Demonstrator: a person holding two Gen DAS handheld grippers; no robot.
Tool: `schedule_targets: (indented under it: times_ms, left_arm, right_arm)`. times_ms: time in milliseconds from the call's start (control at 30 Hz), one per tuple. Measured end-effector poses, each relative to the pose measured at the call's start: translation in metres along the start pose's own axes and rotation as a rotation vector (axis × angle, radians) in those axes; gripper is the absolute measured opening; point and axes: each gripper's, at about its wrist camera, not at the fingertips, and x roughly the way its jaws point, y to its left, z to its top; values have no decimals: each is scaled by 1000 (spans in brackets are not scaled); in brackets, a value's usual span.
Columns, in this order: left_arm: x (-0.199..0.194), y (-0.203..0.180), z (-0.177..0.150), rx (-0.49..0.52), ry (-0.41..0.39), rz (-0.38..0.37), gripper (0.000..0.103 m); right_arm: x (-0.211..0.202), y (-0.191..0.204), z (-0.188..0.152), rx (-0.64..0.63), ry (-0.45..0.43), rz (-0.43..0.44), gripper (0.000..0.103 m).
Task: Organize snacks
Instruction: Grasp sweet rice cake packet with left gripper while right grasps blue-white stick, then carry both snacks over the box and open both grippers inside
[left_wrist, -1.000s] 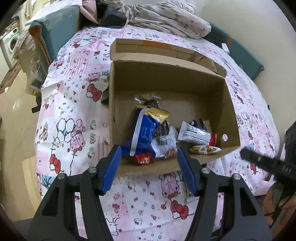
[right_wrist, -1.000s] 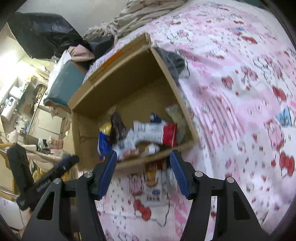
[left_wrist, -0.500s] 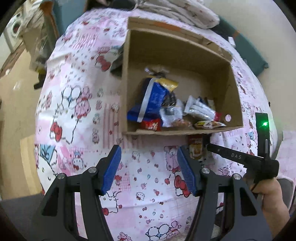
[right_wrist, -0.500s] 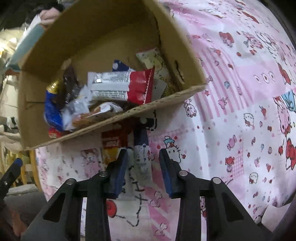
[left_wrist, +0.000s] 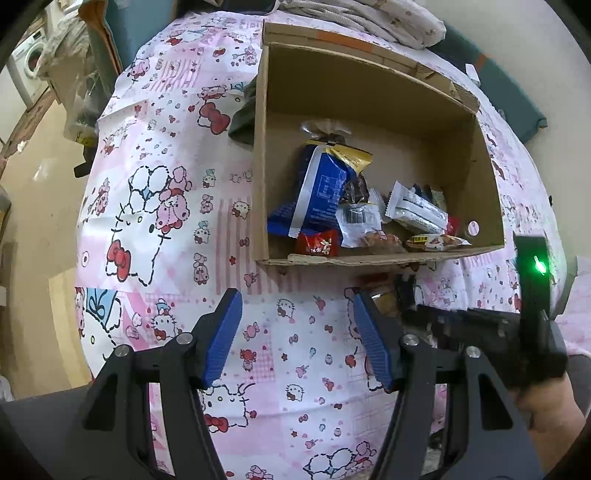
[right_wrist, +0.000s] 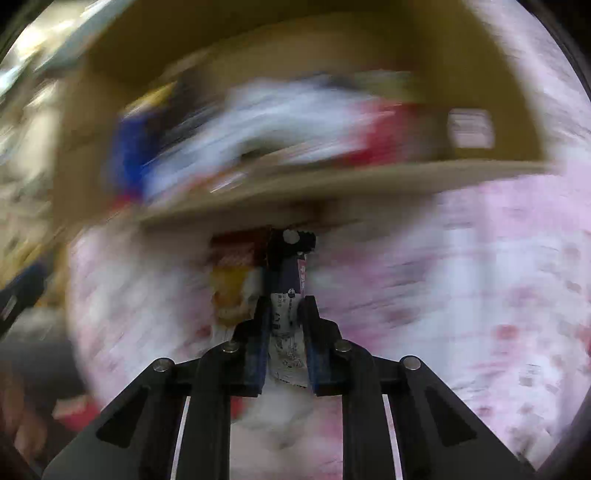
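Note:
An open cardboard box (left_wrist: 260, 177) lies on a pink Hello Kitty bedspread (left_wrist: 155, 206) and holds several snack packs, among them a blue bag (left_wrist: 317, 195) and a white bar (left_wrist: 415, 212). My left gripper (left_wrist: 295, 336) is open and empty, hovering in front of the box. My right gripper (right_wrist: 282, 332) is shut on a narrow dark purple and white snack packet (right_wrist: 290, 291) just in front of the box's near wall (right_wrist: 332, 181); the view is motion-blurred. A red and yellow packet (right_wrist: 231, 284) lies beside it. The right gripper also shows in the left wrist view (left_wrist: 406, 295).
Rumpled bedding (left_wrist: 369, 22) lies behind the box. A dark cloth (left_wrist: 242, 118) sits at the box's left outer side. The bed edge drops to the floor (left_wrist: 33, 206) on the left, with a washing machine (left_wrist: 26, 70) far left.
My right gripper has closed on the narrow packet in front of the box and is moving fast. My left gripper has drawn slightly closer, staying open.

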Motion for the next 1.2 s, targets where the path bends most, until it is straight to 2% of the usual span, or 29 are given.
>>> schedule_targets:
  times_ms: [33,100,267,367,500,633,733,800,900,1200]
  left_arm:
    - [1,1,0,-3,3,5,59]
    - [5,4,-1,-15,19,15,59]
    - [26,1,-7,-51,81,12,59]
    - [39,-16,-14,-53,103,-6,59]
    - [48,-45,-31,-55,94,12,59]
    - [68,-60,-38,-83,123,36,59]
    - [85,-64,-41,-97,154,61,53]
    - [90,-65,-43,-92,159,74,29]
    - [89,-66,-43,-86,142,49,26]
    - [43,-55,-53,-95,95,66,26]
  right_arm:
    - [-4,2,-2,6,-22,-18,18]
    - [-8,-9,-3,79,-25,5,18]
    - [-19,-29,-8,121,-47,-12,18]
    - [-28,-37,-8,146,-63,-6,18]
    - [-44,-49,-11,196,-98,-1,18]
    - [-52,-56,-15,218,-118,3,18]
    - [-51,-54,-16,231,-122,10,18]
    - [-54,-56,-19,235,-120,20,18]
    - [-56,-57,-22,244,-118,33,18]
    - [-71,-37,-32,190,-124,132,18]
